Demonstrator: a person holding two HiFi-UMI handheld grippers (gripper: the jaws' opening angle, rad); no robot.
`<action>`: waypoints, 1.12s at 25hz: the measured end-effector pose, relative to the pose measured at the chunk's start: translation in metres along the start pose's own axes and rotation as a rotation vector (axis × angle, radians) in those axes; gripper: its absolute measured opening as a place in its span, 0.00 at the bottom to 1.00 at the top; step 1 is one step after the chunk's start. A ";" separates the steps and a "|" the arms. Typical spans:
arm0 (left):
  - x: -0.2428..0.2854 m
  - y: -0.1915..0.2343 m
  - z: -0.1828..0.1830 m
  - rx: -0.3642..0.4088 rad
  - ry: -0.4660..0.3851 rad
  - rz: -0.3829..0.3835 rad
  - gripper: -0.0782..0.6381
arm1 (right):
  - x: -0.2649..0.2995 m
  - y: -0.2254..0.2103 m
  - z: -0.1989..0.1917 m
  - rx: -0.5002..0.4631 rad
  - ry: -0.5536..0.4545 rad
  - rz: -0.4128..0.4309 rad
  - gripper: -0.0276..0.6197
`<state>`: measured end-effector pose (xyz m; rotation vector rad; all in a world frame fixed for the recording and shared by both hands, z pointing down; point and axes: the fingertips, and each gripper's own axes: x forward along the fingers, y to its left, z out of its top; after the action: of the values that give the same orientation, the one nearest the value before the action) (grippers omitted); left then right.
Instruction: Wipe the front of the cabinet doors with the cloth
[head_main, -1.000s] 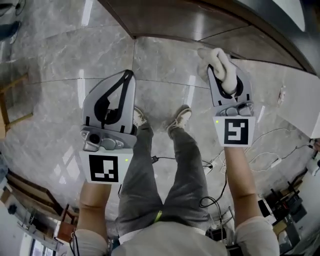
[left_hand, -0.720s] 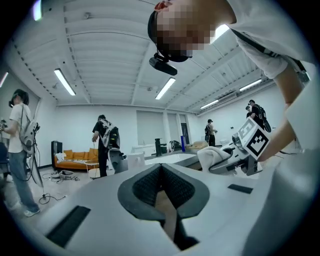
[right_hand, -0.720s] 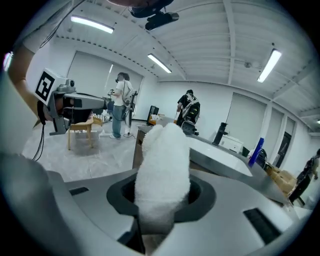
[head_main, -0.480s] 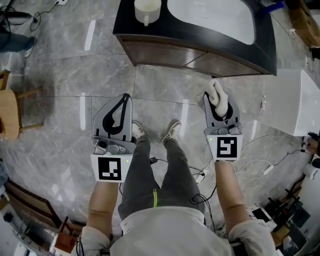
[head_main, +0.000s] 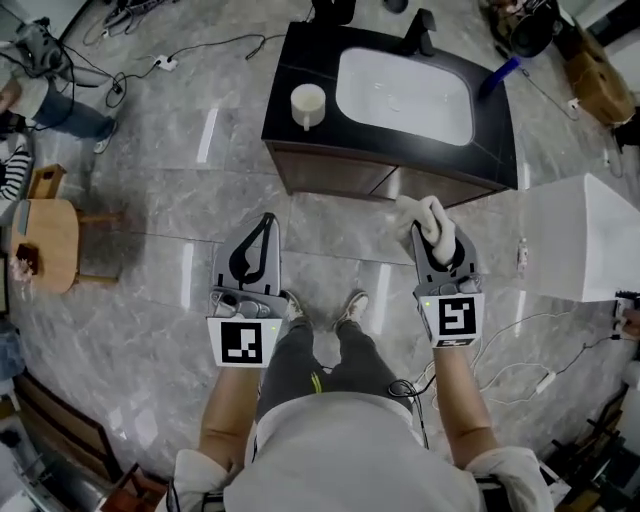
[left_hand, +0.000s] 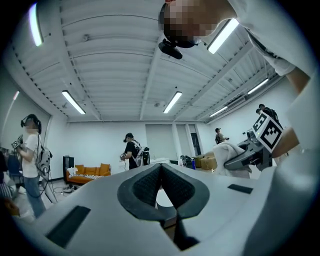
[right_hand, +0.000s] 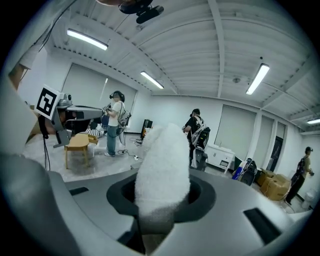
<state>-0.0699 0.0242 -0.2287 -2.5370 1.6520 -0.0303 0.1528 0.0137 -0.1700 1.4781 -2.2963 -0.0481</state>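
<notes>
left gripper (head_main: 266, 222): fingers pressed together at the tips, nothing between them; held over the floor (head_main: 150, 300) in front of the person's left shoe. Same closed state as 1.0 s and 0.5 s ago.
right gripper (head_main: 430, 232): fingers pinching the cloth (head_main: 424, 212); grip unchanged across all three frames.
cloth: white, bunched, sticks out past the fingertips. In the right gripper view it fills the gap between the fingers (right_hand: 162, 170).
cloth vs doors: 1.0 s ago the cloth sat just beside the cabinet's lower edge. It now hangs over bare floor, near the right-hand door but clear of it, no contact.
cabinet doors (head_main: 340, 176): two brown fronts under the dark top, both closed.
view change: 1.0 s ago only the cabinet's bottom edge showed, and 0.5 s ago part of the top. Now the whole cabinet is in frame, smaller and further up the picture.
desk (head_main: 290, 70): dark top of the cabinet with a white basin (head_main: 405, 95) set in it. A white cup (head_main: 307, 103) stands left of the basin.
newly in frame: wooden stool (head_main: 45, 232) at far left, white box (head_main: 585, 235) at right, and cables on the floor.
</notes>
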 end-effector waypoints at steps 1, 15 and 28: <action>-0.001 -0.002 0.009 0.007 -0.004 0.001 0.13 | -0.006 -0.006 0.011 -0.004 -0.014 -0.004 0.25; 0.002 -0.027 0.128 0.084 -0.095 0.005 0.13 | -0.081 -0.060 0.096 0.048 -0.138 0.036 0.25; 0.012 -0.040 0.170 0.113 -0.163 -0.036 0.13 | -0.095 -0.069 0.148 0.009 -0.247 0.026 0.25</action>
<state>-0.0156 0.0435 -0.3941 -2.4151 1.5000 0.0756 0.1939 0.0387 -0.3528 1.5196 -2.5113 -0.2253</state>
